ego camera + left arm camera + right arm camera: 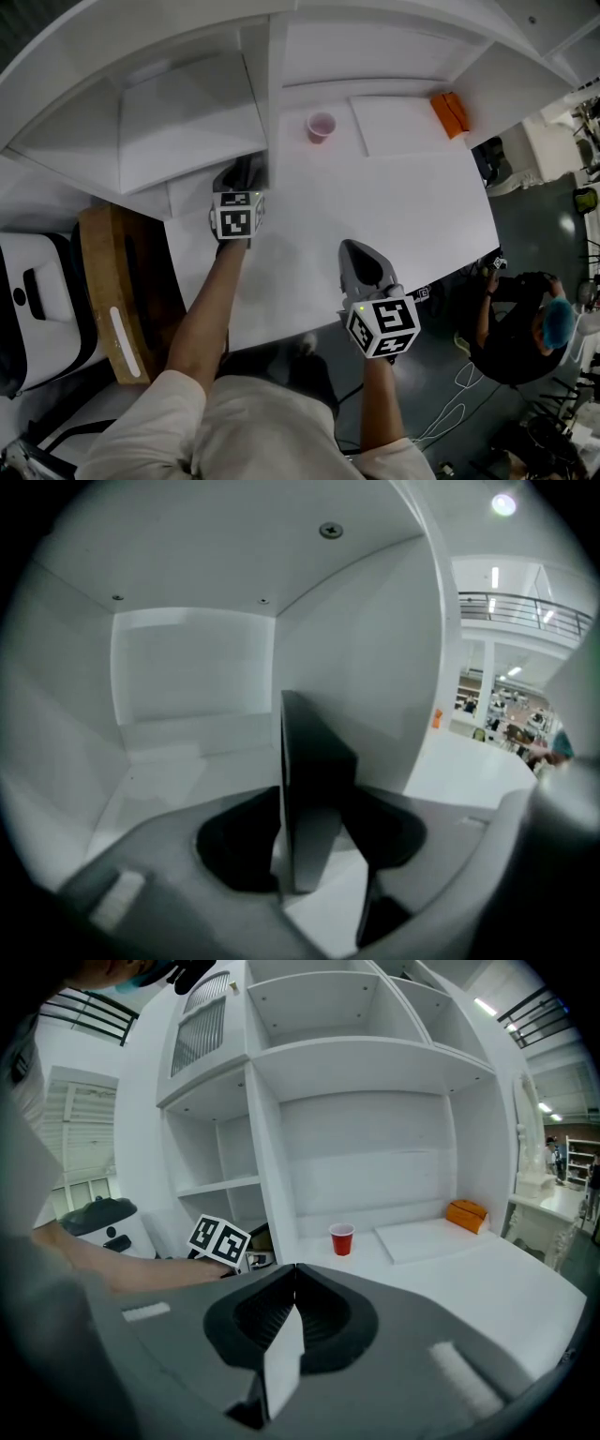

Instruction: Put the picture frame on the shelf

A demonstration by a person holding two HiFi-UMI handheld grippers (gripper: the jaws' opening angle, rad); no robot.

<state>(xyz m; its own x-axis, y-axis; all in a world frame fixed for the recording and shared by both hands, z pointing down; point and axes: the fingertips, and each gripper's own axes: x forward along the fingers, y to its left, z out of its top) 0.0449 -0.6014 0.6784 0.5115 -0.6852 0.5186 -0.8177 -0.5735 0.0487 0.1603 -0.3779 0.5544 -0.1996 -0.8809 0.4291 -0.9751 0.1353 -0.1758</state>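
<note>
Picture frame [319, 761] stands upright, edge-on, inside the low shelf [187, 752] compartment near its right wall. It's betw. the left gripper's [314, 841] jaws, which are spread apart w/ pads not pressing it. Right gripper [294, 1269] hangs over the near edge of the white desk [375, 206], jaws closed tip to tip w/ nothing in them; a red cup [342, 1238] & orange box [466, 1213] sit farther back.

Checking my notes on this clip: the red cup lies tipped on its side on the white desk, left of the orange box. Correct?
No: the right gripper view shows the red cup standing upright. It is on the white desk, left of the orange box.
</note>
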